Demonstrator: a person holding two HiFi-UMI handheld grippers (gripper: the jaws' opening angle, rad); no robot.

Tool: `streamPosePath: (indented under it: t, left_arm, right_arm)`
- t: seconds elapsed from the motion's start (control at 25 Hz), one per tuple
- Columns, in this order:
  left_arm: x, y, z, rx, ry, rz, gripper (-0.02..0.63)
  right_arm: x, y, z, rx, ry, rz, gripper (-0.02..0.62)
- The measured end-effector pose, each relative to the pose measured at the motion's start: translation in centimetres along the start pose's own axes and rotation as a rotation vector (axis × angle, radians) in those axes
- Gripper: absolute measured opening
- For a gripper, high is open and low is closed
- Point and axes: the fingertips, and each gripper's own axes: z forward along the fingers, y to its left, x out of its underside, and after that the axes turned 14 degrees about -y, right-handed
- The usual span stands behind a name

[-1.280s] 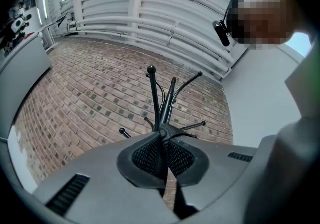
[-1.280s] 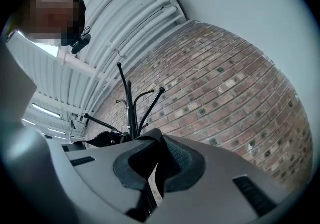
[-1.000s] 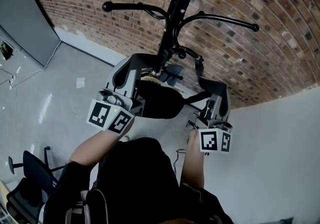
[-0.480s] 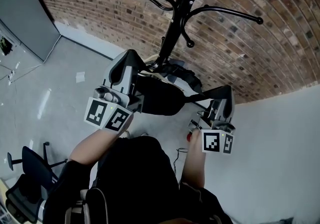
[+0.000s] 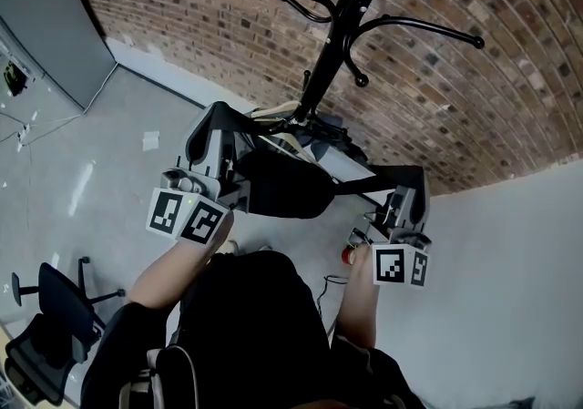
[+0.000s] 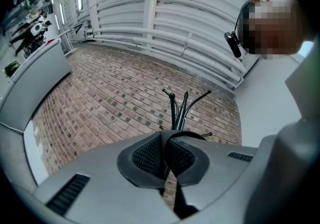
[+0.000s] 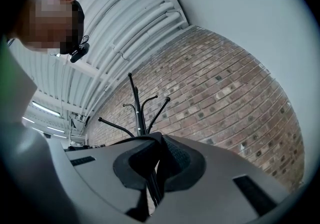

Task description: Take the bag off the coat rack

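Note:
A black bag (image 5: pixel 284 185) hangs between my two grippers, in front of the black coat rack (image 5: pixel 351 25) and below its hooks. My left gripper (image 5: pixel 221 116) is shut on the bag's woven strap (image 6: pixel 164 144), which runs up between its pads. My right gripper (image 5: pixel 410 178) is shut on the other stretch of strap (image 5: pixel 363 184), seen pinched between its pads (image 7: pixel 172 160). In the left gripper view the coat rack (image 6: pixel 178 111) stands a short way beyond the jaws. The right gripper view also has the coat rack (image 7: pixel 137 111) ahead of the jaws. The strap and bag touch no hook in any view.
A brick wall (image 5: pixel 474 107) stands behind the rack, with a white wall (image 5: pixel 510 289) to the right. A grey panel (image 5: pixel 46 25) is at the upper left. An office chair (image 5: pixel 46 307) sits at the lower left. A paper scrap (image 5: pixel 150 138) and a small red object (image 5: pixel 347 254) lie on the floor.
Both grippers have drawn back from the rack with the bag, the left one further. The rack's pole and hooks now sit higher and farther off in the head view.

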Motion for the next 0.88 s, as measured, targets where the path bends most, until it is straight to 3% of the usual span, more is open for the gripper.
streamPosePath:
  t: [0.24,0.68,0.88]
  left_arm:
    - [-0.8,1.3,-1.2,-0.021,0.001,0.019,0.020]
    - [-1.0,3.9,-3.9,-0.076,0.051,0.068,0.020]
    - [-1.3,5.2,-5.0,-0.086,0.105,0.108,0.020]
  right_arm:
    - [-0.1,-0.2,-0.4,-0.008,0.004,-0.014,0.020]
    - [3.2,0.8,-1.3,-0.057,0.099,-0.075,0.020]
    - [4.4,1.9,-1.9,-0.082,0.113,-0.107,0.020]
